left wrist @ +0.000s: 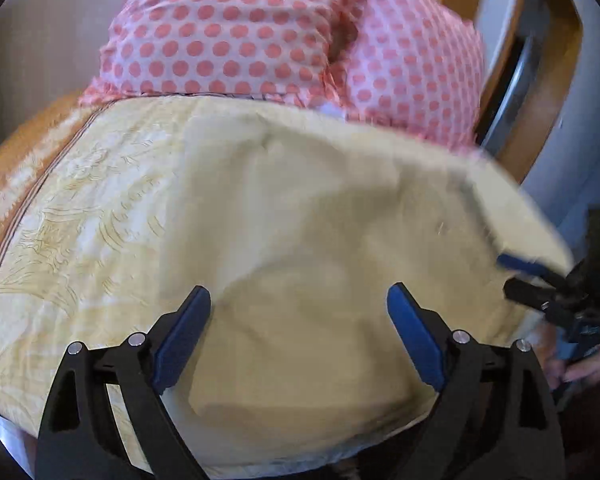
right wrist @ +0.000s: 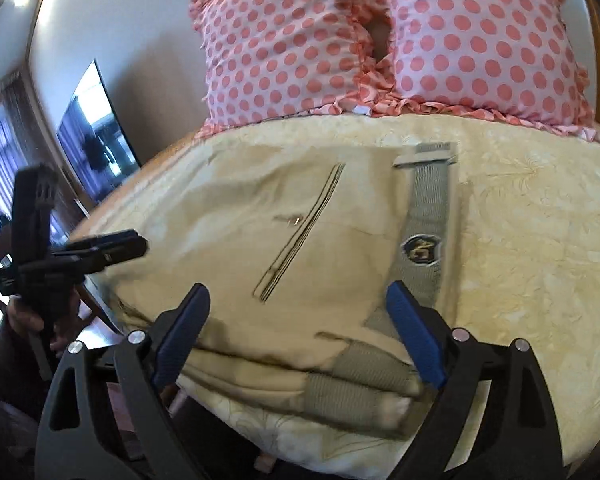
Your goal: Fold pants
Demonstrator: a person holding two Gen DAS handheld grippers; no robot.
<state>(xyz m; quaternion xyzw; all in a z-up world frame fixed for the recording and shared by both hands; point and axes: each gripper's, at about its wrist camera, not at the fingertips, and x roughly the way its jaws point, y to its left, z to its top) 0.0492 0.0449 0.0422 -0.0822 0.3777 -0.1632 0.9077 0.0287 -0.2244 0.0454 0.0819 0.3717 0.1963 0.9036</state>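
Beige pants lie on a pale yellow bedspread. In the right wrist view the pants show a pocket seam and a grey elastic waistband with a badge, with folded layers at the near edge. My left gripper is open above the cloth and holds nothing. My right gripper is open over the folded near edge. In the left wrist view the right gripper shows at the pants' right edge, and that edge looks lifted. The left gripper shows at far left in the right wrist view, with its jaws close together.
Two pink polka-dot pillows lean at the head of the bed. A wooden bed frame runs along the right. A dark screen stands by the wall at left, with a window beside it.
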